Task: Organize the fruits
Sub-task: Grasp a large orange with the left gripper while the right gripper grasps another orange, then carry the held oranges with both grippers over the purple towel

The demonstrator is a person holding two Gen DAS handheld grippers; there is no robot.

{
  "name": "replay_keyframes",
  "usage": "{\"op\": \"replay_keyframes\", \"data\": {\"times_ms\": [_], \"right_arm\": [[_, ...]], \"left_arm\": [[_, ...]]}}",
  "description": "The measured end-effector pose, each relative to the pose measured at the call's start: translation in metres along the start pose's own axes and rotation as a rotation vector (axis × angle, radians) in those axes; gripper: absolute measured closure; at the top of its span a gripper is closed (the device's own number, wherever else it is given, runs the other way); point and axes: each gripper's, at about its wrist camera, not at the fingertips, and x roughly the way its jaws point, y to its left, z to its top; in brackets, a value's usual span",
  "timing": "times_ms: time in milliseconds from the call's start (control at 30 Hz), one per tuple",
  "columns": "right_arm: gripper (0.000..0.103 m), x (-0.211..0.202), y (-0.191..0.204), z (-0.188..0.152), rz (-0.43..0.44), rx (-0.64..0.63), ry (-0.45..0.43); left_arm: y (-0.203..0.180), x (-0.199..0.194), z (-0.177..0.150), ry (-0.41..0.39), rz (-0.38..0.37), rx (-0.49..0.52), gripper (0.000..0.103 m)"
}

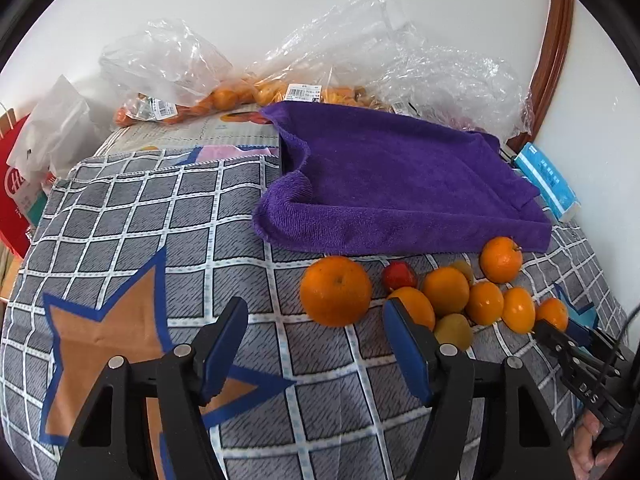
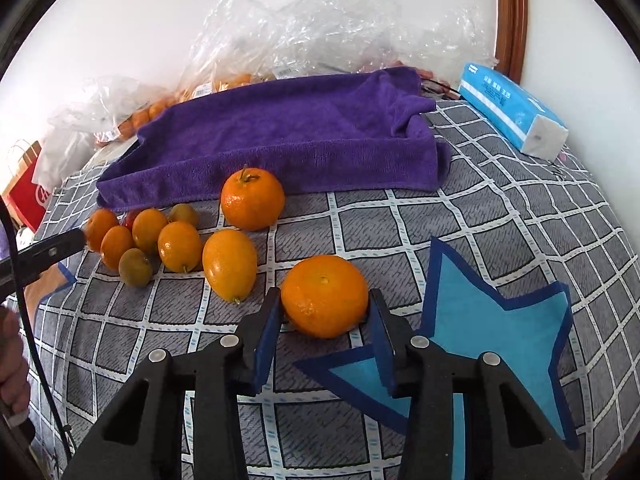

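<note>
My left gripper (image 1: 315, 302) is open over the checked cloth. A large orange (image 1: 336, 290) lies between its fingertips, nearer the right pad, with a gap on each side. To the right of that orange lies a cluster of small orange, greenish and red fruits (image 1: 446, 290) and a tangerine (image 1: 500, 260). My right gripper (image 2: 325, 300) is shut on a tangerine (image 2: 324, 296) that rests on the cloth, with both blue pads against its sides. Behind it lie an oval orange fruit (image 2: 230, 264), a stemmed tangerine (image 2: 252, 198) and several small fruits (image 2: 148, 236). A purple towel-lined tray (image 2: 280, 140) stands behind them.
Clear plastic bags of fruit (image 1: 224, 96) are piled against the wall at the back. A blue tissue pack (image 2: 512, 116) lies to the right of the tray. A red paper bag (image 1: 16, 200) stands at the left edge. A hand (image 2: 12, 360) shows at the left.
</note>
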Motion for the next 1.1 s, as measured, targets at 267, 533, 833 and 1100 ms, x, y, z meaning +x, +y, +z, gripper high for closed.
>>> {"op": "replay_keyframes", "data": {"times_ms": [267,533,833,1100], "right_arm": [[0.061,-0.001,-0.003,-0.001,0.024,0.004,-0.006],[0.061,-0.003,-0.007,-0.002,0.072,0.026,-0.014],[0.062,-0.024,-0.008,-0.003,0.057,0.039,-0.038],[0.062,-0.062,0.0,0.006,0.063,0.021,-0.092]], "left_arm": [[-0.003,0.025,0.007,0.04,-0.021,0.004,0.051],[-0.004,0.024,0.004,0.055,-0.044,0.001,0.064],[0.007,-0.006,-0.01,0.061,-0.033,-0.04,0.063],[0.01,-0.043,-0.021,0.034,-0.036,-0.081,0.063]]}}
